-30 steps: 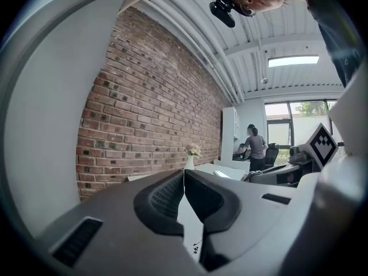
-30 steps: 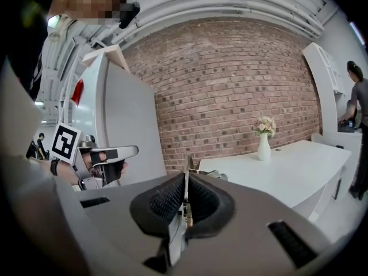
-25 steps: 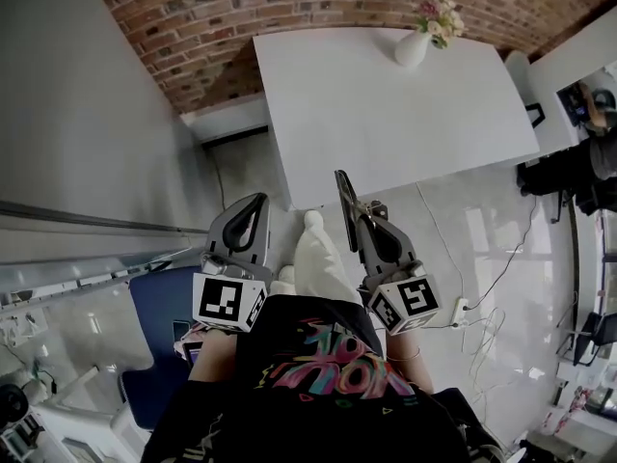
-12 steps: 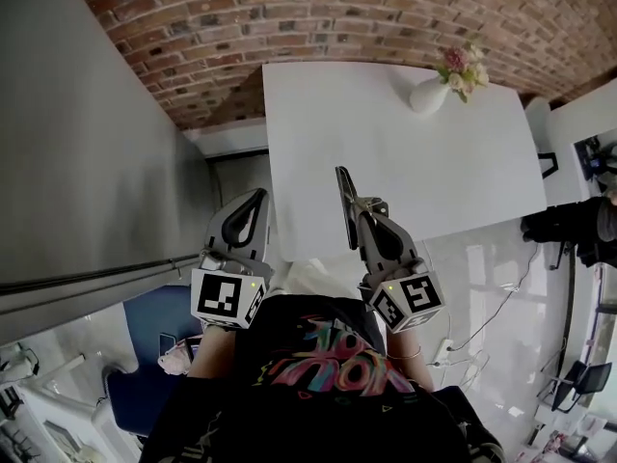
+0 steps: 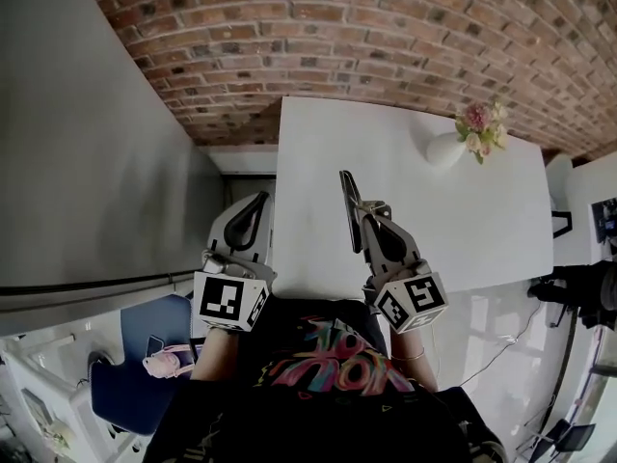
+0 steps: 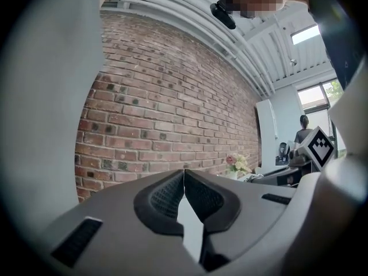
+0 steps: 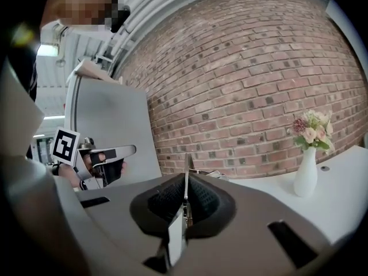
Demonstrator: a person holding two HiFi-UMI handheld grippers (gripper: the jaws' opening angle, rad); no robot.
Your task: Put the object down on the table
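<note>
Two tools are up in front of the person, and only one carries anything. The right tool (image 5: 369,216) is clenched on a thin, dark flat object (image 5: 348,199), gripped at its near end; in the right gripper view the pads close tight on its edge. The left tool (image 5: 257,201) is pinched shut on nothing, with the pads meeting tip to tip in its own view.

The object hangs in the air at the middle of the head view, over the near left part of the white worktop (image 5: 453,220), not yet touching it as far as I can judge. Its long axis runs from the jaws up-frame and a little left, toward the brick wall (image 5: 386,37). It stands on edge, one thin edge up, broad faces turned left and right.

The trouble I'd expect lies in that pose. Let go on edge, it would likely topple and slap flat, or skid. It also sits close to the worktop's near edge, so a drop too early could send it to the floor. Held only at one end, it may swivel between the pads while being lowered. The vase (image 5: 445,149) stands well apart at upper right, so I'd count it safe.
</note>
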